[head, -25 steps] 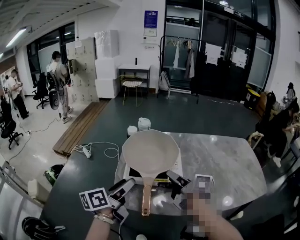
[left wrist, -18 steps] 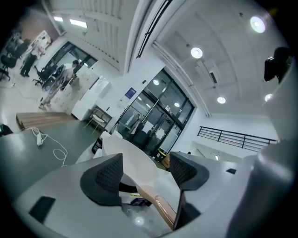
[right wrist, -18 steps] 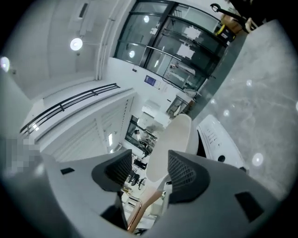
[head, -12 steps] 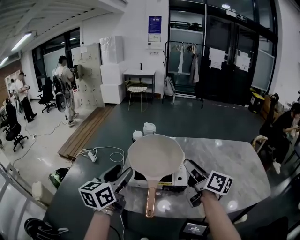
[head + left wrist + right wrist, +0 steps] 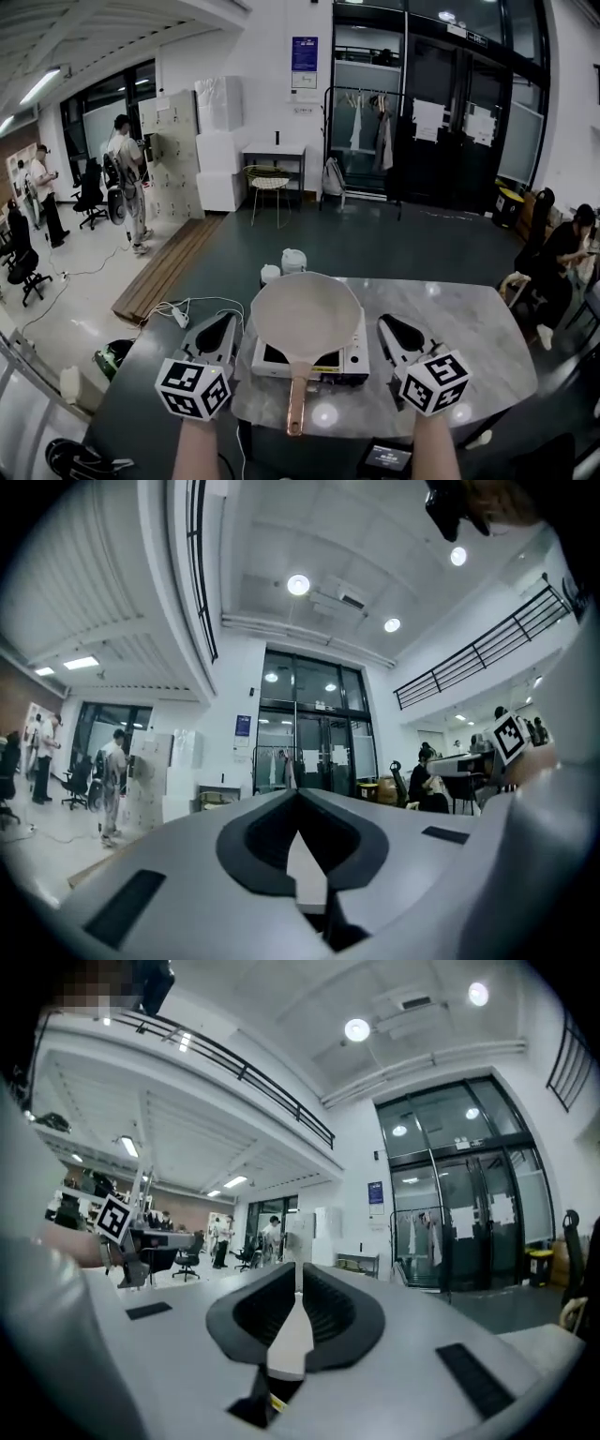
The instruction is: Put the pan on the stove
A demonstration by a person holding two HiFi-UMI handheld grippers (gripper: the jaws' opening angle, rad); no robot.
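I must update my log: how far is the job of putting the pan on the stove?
Done: the pan sits on the portable stove. In hand: nothing; the left gripper and right gripper are shut and empty, either side of it. Remaining: nothing visible.

Head view, lower left: left gripper (image 5: 223,326) has its jaws closed flush together, tip pointing up-frame. Lower right: right gripper (image 5: 387,326) likewise closed tip to tip, same heading. The two are level and well apart. The left forearm (image 5: 199,452) and right forearm (image 5: 433,452) enter from the bottom edge, roughly parallel.
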